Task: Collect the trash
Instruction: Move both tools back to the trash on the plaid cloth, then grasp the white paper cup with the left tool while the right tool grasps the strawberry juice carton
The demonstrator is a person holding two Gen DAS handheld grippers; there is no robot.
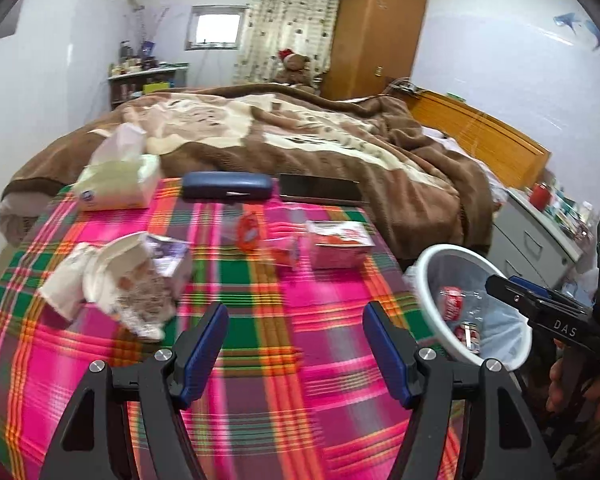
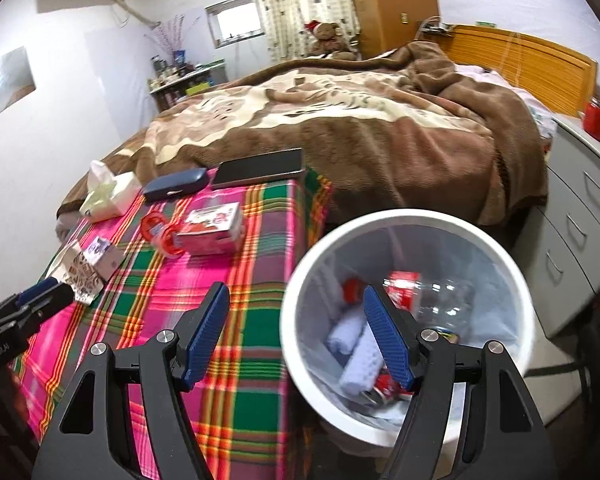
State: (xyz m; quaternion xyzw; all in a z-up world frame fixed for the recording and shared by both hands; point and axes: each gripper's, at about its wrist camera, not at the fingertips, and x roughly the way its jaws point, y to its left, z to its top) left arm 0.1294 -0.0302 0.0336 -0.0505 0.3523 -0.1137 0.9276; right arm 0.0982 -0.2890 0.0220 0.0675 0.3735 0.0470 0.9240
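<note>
Crumpled paper trash (image 1: 116,280) lies at the left of the plaid-covered table (image 1: 260,360), with a small torn box (image 1: 172,256) beside it. My left gripper (image 1: 296,320) hovers open above the cloth, nothing between its blue pads. A red wrapper (image 1: 248,232) and a pink-and-white box (image 1: 340,244) lie further back. The white bin (image 2: 412,216) stands off the table's right edge and holds red cans (image 2: 384,388), a clear bottle (image 2: 440,300) and white wads. My right gripper (image 2: 296,304) is open and empty, one finger over the bin and one over the table corner.
A tissue box (image 1: 116,184), a blue case (image 1: 226,186) and a dark flat device (image 1: 320,190) line the table's far edge against the bed (image 1: 300,132). Grey drawers (image 2: 580,216) stand right of the bin. A hand (image 1: 560,392) holds the right gripper.
</note>
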